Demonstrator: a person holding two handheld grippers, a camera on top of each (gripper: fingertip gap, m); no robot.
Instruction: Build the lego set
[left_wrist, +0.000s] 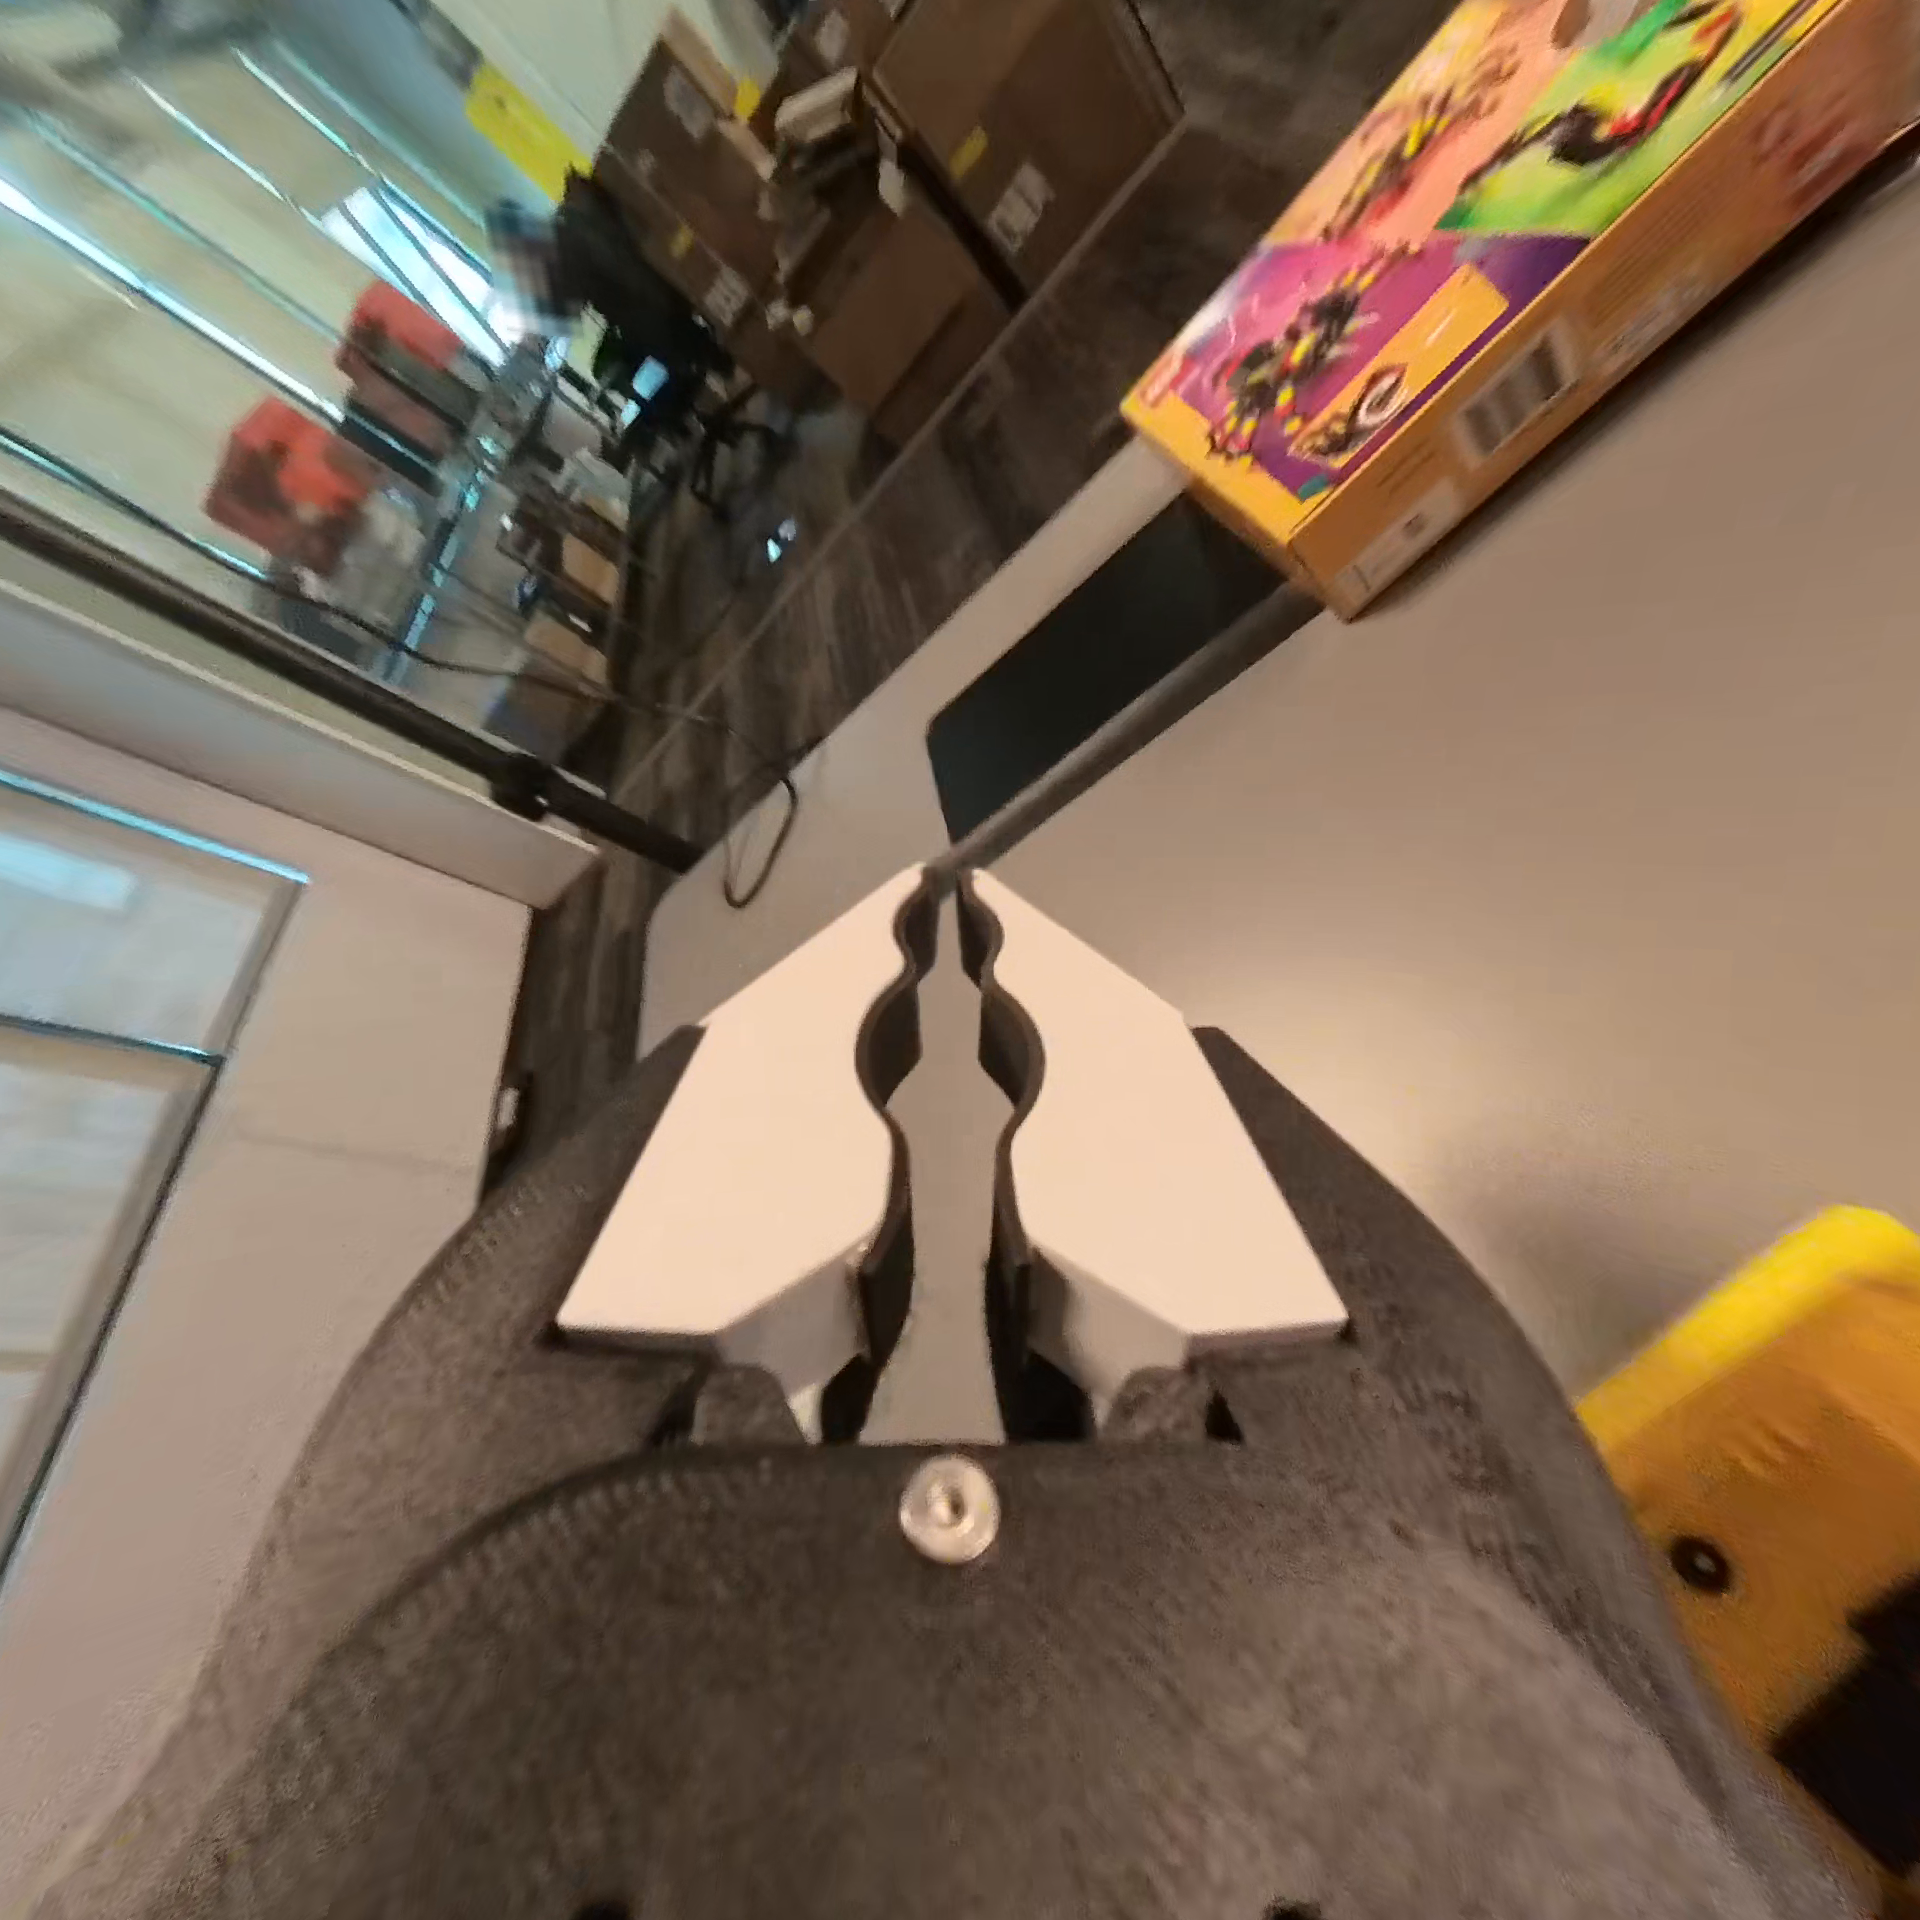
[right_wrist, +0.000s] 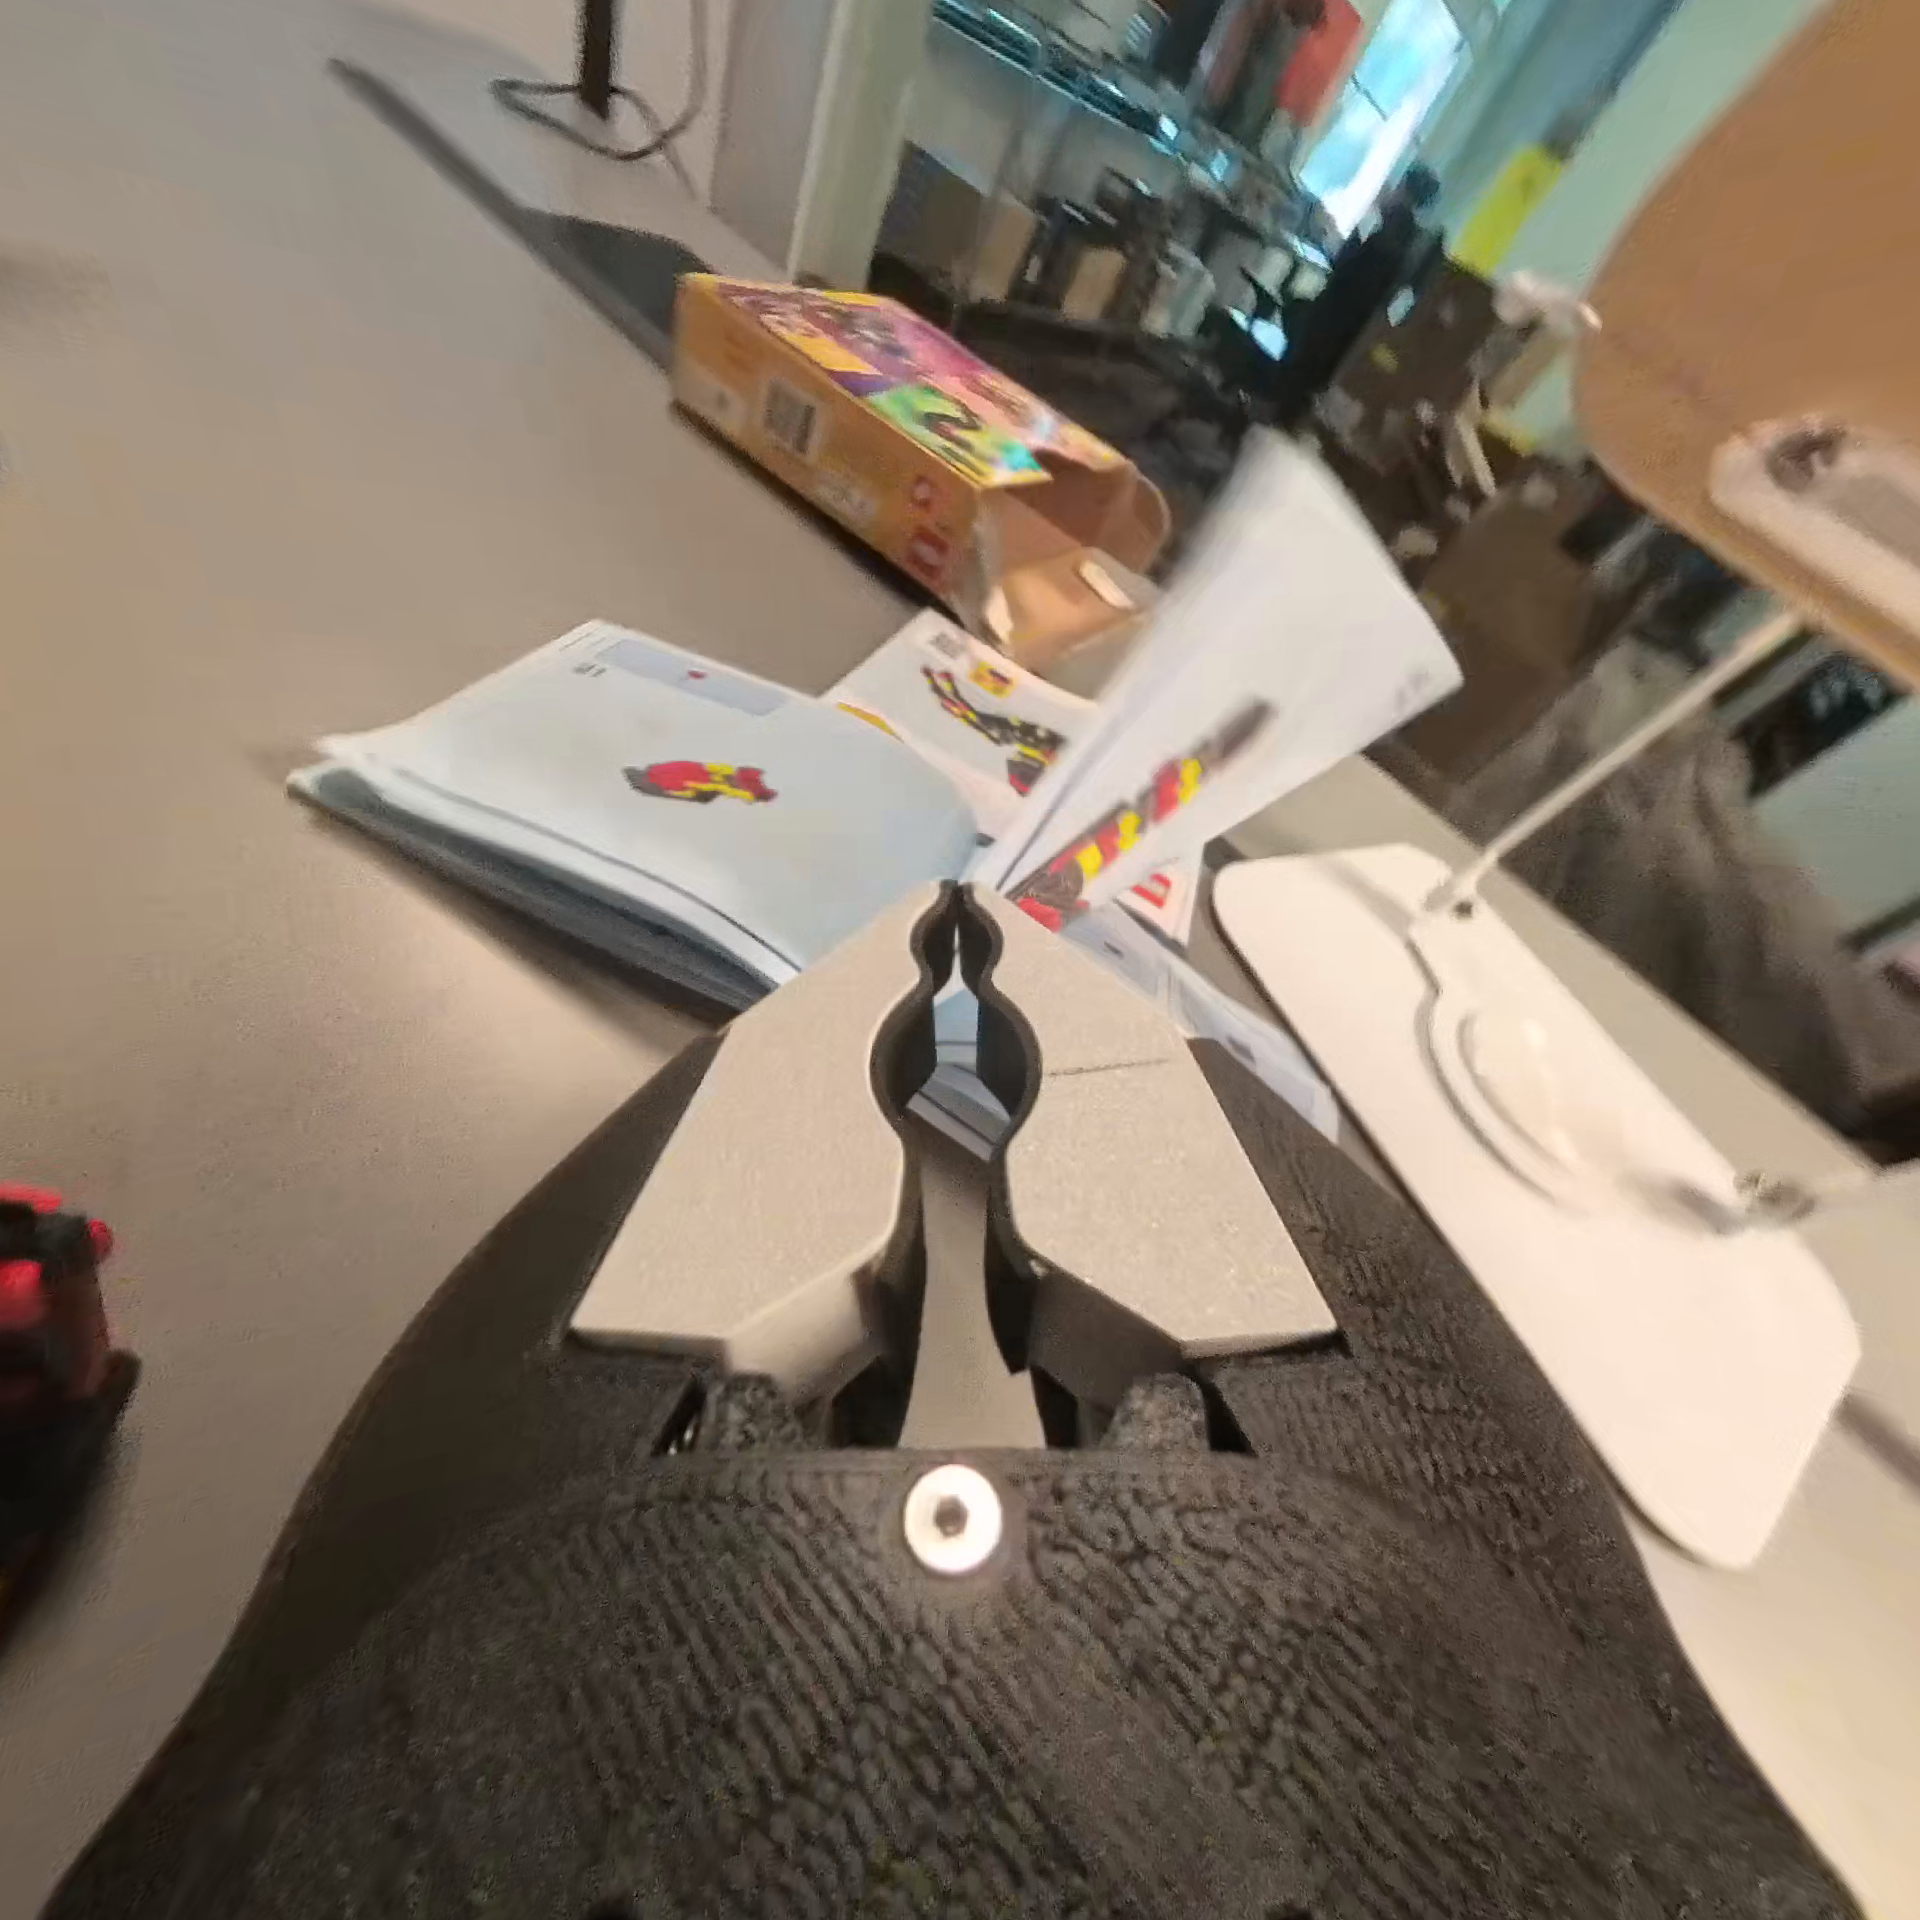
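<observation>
Both grippers' tips together | left gripper (left_wrist: 943, 891) empty | right gripper (right_wrist: 958, 902) beside booklet (right_wrist: 665, 774)

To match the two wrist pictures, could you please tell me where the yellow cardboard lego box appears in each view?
Left wrist view: the yellow cardboard lego box lies upper right, overhanging the grey table's far edge.
Right wrist view: it lies upper centre, open end right, behind the open instruction booklet.
Shared landmark: the grey table.

Booklet (right_wrist: 665, 790), lamp base (right_wrist: 1538, 1195) block fwd.
</observation>
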